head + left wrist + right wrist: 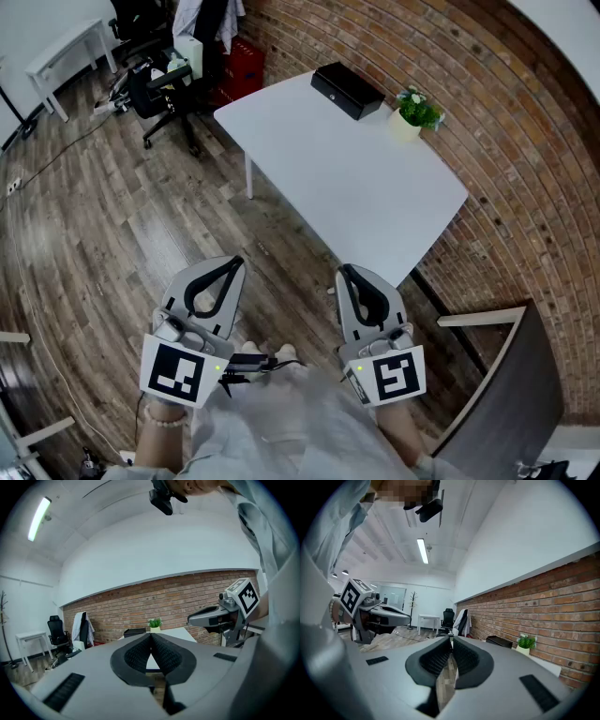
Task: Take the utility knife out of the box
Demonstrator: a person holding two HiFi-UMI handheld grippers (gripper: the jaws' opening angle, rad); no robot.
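Note:
A closed black box (348,90) lies at the far end of the white table (356,187), beside a small potted plant (412,112). No utility knife shows. My left gripper (232,263) and right gripper (343,272) are held close to the person's body, short of the table's near corner, both shut with nothing between the jaws. The left gripper view shows the box (135,631) small and far beyond the closed left gripper (151,634). Past the closed right gripper (451,641) in the right gripper view, the box (499,641) sits against the brick wall.
A brick wall (525,169) runs along the table's far and right sides. A black office chair (164,89) and clutter stand at the back left on the wood floor (122,234). A grey chair back (511,394) is at the lower right.

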